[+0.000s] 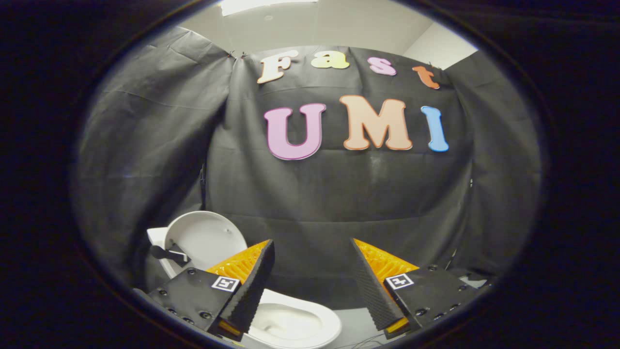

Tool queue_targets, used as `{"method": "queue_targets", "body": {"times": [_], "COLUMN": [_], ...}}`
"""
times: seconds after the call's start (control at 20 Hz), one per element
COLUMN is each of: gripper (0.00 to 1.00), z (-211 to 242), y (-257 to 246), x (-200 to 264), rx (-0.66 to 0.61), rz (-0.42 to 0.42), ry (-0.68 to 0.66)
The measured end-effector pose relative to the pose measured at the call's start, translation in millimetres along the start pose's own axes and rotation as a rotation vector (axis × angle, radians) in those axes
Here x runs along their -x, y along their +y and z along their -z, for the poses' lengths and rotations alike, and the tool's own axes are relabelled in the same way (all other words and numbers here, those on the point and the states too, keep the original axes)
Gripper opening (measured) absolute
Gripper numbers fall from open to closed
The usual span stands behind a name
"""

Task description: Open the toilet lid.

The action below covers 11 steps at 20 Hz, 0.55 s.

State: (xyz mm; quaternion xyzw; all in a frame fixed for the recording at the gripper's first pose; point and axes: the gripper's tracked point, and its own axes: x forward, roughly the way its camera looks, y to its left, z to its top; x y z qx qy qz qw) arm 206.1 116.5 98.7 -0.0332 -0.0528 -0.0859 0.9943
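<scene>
The gripper [312,247] sits nearest, its two fingers spread wide apart with nothing between them; the gap shows only dark cloth and a strip of floor. Each finger [252,286] has a ridged inner face and a small square marker on its black mounting block. The outer ends of both blocks are cut off by the curve of the lens, so how they join the body cannot be seen.

Just below and behind the left finger lies the toilet bowl [295,322], white and open to view, its near rim partly covered by that finger and its lower part cut off. The inside is soft and out of focus; little detail can be made out there.

Further back, beyond the left finger, the toilet lid [206,237] stands raised, nearly upright, its pale round underside facing the camera. Its lower right part is hidden by the finger block. A small dark fitting [167,253] crosses its lower left; what it is remains unclear.

Behind everything hangs the black cloth wall [145,145], creased, with a pale ceiling [339,24] above it.
</scene>
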Motion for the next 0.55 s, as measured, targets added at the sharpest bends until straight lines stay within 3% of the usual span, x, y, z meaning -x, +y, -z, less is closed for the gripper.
{"method": "queue_targets", "body": {"times": [0.1, 0.3, 0.55], "gripper": [0.94, 0.97, 0.97], "z": [-2, 2, 7], "y": [-21, -83, -119], "x": [12, 37, 60], "rx": [0.009, 0.068, 0.087], "rz": [-0.014, 0.065, 0.093], "ry": [-0.026, -0.031, -0.045]}}
